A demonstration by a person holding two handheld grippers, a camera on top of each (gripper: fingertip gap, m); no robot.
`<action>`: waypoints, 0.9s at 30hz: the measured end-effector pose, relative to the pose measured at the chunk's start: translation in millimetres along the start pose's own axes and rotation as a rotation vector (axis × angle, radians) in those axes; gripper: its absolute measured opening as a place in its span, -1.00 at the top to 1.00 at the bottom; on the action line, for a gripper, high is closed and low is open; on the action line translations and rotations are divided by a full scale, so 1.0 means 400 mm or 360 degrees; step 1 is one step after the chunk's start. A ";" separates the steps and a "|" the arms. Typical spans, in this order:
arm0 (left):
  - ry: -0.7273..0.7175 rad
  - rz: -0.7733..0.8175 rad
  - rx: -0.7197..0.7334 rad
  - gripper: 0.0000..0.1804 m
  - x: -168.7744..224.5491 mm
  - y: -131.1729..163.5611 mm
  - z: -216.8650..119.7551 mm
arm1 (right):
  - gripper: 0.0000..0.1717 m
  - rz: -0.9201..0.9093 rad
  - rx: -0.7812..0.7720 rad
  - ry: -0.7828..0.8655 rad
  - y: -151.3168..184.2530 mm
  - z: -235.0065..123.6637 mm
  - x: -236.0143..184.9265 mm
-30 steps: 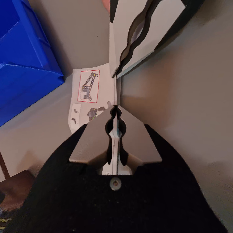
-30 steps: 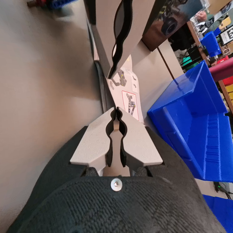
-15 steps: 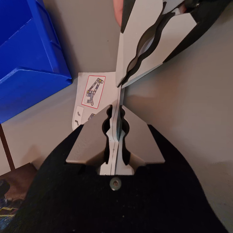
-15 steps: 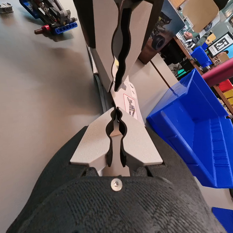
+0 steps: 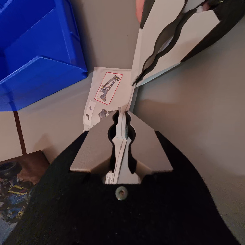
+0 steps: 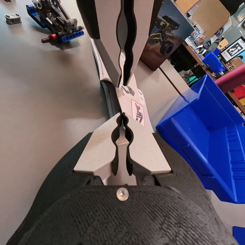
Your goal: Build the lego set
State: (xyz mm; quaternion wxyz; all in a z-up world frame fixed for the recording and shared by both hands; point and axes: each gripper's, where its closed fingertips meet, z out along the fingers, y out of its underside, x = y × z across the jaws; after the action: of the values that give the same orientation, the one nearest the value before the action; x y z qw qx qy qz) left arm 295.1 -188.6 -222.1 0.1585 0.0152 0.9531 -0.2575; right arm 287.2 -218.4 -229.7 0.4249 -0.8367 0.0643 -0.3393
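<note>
A white instruction booklet (image 5: 106, 90) lies on the grey table, one page lifted on edge. My left gripper (image 5: 122, 112) is slightly open. The lifted page runs between its fingers with a gap beside it, so it is not pinched. My right gripper (image 6: 122, 114) is shut on the thin edge of that page (image 6: 137, 110). It also shows in the left wrist view (image 5: 133, 84), closed at the page's far corner. The left gripper shows in the right wrist view (image 6: 121, 83), tips a little apart over the booklet.
A blue bin (image 5: 39, 53) stands beside the booklet, and shows in the right wrist view (image 6: 198, 132). A picture box (image 5: 15, 185) lies near the table edge. A partly built brick model (image 6: 57, 23) and a small grey part (image 6: 12, 19) sit farther off. Some 4 centimetres of space lies between my two pairs of fingers.
My left gripper was shut on the page a second ago; its fingers have parted and let the page go. My right gripper stays shut on the page, which has lifted and turned a little.
</note>
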 end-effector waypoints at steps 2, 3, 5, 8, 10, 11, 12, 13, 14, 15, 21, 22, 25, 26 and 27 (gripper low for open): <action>-0.0019 -0.0002 0.0023 0.93 -0.004 -0.007 -0.005 | 1.00 0.0008 0.0016 0.0001 -0.004 0.001 0.000; -0.0018 -0.0002 0.0034 0.93 -0.003 -0.011 -0.007 | 1.00 0.0008 0.0018 0.0004 -0.004 0.002 0.001; -0.0035 0.0002 0.0046 0.93 -0.006 -0.017 -0.010 | 1.00 0.0001 0.0014 0.0005 -0.005 0.003 0.001; -0.0059 0.0005 0.0068 1.00 -0.011 -0.024 -0.013 | 1.00 -0.0002 0.0014 0.0009 -0.006 0.005 0.002; -0.0057 0.0002 0.0085 1.00 -0.010 -0.027 -0.014 | 1.00 -0.0011 0.0016 0.0003 -0.006 0.006 0.000; -0.0053 0.0001 0.0091 1.00 -0.009 -0.028 -0.013 | 1.00 -0.0019 0.0003 0.0003 -0.002 0.006 -0.001; -0.0056 -0.0001 0.0093 1.00 -0.009 -0.027 -0.013 | 1.00 -0.0025 -0.0009 0.0006 0.002 0.004 0.001; -0.0062 -0.0002 0.0092 1.00 -0.011 -0.027 -0.014 | 1.00 -0.0031 -0.0014 0.0007 0.005 0.000 0.002; -0.0067 -0.0002 0.0087 1.00 -0.012 -0.028 -0.017 | 1.00 -0.0037 -0.0009 0.0008 0.004 -0.006 0.005; -0.0075 -0.0002 0.0083 1.00 -0.013 -0.029 -0.021 | 1.00 -0.0038 0.0009 0.0006 0.001 -0.011 0.006; -0.0111 0.0027 0.0044 0.91 0.017 -0.005 -0.030 | 1.00 -0.0086 0.0015 -0.0032 0.012 -0.026 -0.004; -0.0148 0.0041 0.0036 0.89 0.018 -0.003 -0.026 | 1.00 -0.0096 0.0011 -0.0043 0.013 -0.029 -0.007; -0.0247 0.0064 0.0069 0.85 0.036 -0.027 -0.005 | 1.00 -0.0112 0.0042 -0.0071 0.003 -0.038 -0.013; -0.0315 0.0113 0.0079 0.84 0.041 -0.037 0.002 | 1.00 -0.0125 0.0044 -0.0092 -0.001 -0.040 -0.020; -0.0402 0.0167 0.0070 0.85 0.044 -0.043 0.009 | 1.00 -0.0154 0.0035 -0.0102 -0.005 -0.042 -0.024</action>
State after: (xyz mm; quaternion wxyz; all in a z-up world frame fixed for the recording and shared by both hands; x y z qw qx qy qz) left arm 277.7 -206.1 -222.2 0.2901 0.0359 0.9175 -0.2697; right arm 269.0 -224.7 -226.4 0.4192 -0.8445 0.0064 -0.3333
